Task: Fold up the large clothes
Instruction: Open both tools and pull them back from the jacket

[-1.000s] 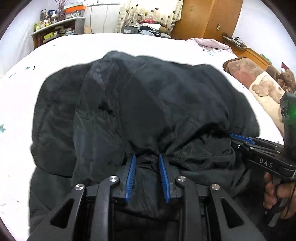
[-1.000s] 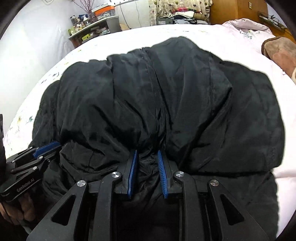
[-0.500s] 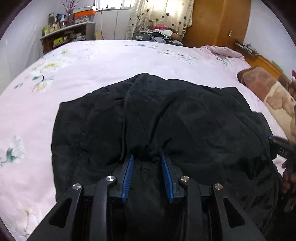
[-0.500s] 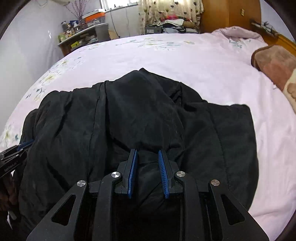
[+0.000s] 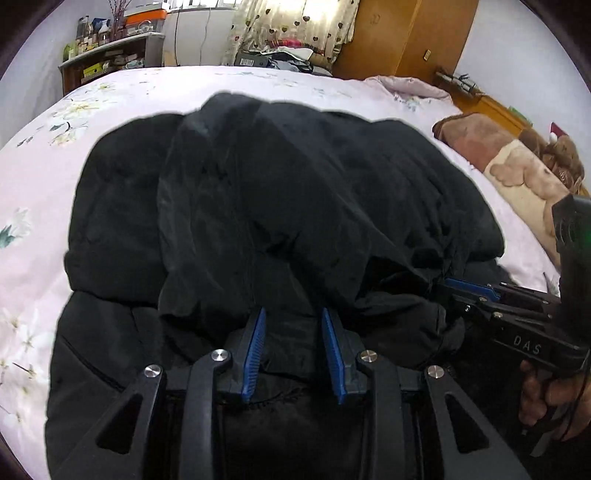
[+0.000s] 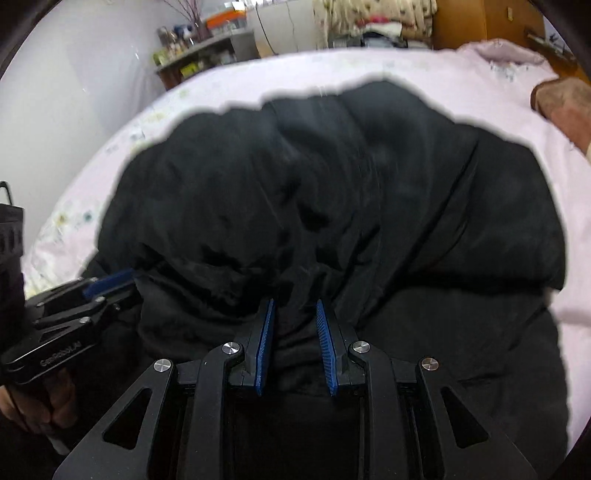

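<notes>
A large black padded jacket (image 5: 280, 206) lies bunched on the pink floral bed (image 5: 48, 177); it also fills the right wrist view (image 6: 332, 192). My left gripper (image 5: 293, 317) is shut on a fold of the jacket's near edge, the cloth pinched between its blue pads. My right gripper (image 6: 295, 310) is shut on another fold of the same edge, to the right. The right gripper also shows in the left wrist view (image 5: 476, 291), and the left gripper shows in the right wrist view (image 6: 107, 284). Both hold a raised upper layer over the jacket's lower part.
A brown blanket with a bear pattern (image 5: 517, 166) lies at the bed's right side. A cluttered shelf (image 5: 110, 55) and a wooden wardrobe (image 5: 402, 33) stand beyond the far edge. Bare bedsheet lies to the left and behind the jacket.
Both grippers, still shut on the jacket, have come back down and nearer; the raised fold now bulges close in front, as it did a second ago.
</notes>
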